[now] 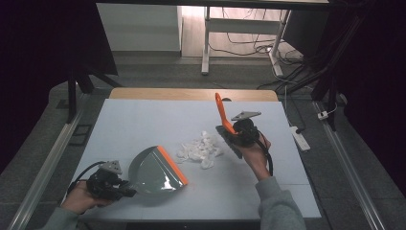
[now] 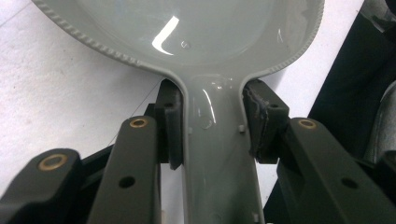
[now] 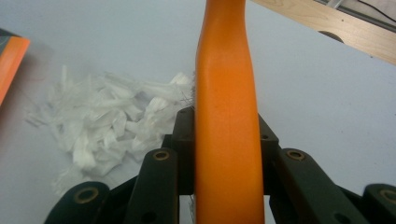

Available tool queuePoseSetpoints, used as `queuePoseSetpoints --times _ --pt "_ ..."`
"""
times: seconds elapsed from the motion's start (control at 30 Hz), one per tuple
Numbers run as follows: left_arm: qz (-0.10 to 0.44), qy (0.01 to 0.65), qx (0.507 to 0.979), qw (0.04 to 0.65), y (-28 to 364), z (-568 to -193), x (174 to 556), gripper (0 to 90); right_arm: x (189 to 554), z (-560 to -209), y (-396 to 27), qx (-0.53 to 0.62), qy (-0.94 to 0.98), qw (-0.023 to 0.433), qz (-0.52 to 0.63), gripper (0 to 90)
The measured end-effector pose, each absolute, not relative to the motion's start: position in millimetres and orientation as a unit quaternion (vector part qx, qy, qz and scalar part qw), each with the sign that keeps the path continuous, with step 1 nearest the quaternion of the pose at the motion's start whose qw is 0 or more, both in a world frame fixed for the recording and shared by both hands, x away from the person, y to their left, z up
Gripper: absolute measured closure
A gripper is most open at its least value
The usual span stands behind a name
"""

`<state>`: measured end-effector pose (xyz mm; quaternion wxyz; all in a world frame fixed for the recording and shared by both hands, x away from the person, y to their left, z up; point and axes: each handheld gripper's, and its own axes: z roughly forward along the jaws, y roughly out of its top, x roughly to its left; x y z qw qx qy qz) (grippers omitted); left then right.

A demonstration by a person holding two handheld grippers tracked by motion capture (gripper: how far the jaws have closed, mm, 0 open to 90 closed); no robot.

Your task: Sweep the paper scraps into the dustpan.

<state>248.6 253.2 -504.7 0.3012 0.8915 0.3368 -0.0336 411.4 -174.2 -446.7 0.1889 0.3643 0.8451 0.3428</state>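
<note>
A grey dustpan with an orange front lip lies on the white table at the front left. My left gripper is shut on its handle; in the left gripper view the pads press both sides of the dustpan handle. A heap of white paper scraps lies mid-table, just right of the lip. Right of the heap, my right gripper is shut on a brush with an orange handle that points up and away. In the right gripper view the handle runs between the jaws, with the scraps at left.
The table's far edge is a wooden strip. A white power strip and cables lie on the floor to the right. A white desk frame stands behind. The dustpan's orange lip shows at the left edge of the right gripper view.
</note>
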Motion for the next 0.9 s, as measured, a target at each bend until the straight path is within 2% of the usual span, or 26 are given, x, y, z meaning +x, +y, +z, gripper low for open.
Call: queuePoseSetpoints --times 0.9 --pt "-0.047 0.336 0.892 0.297 249 -510 252 61.2 451 -463 -150 0.38 0.85 0.194 0.308 70.5"
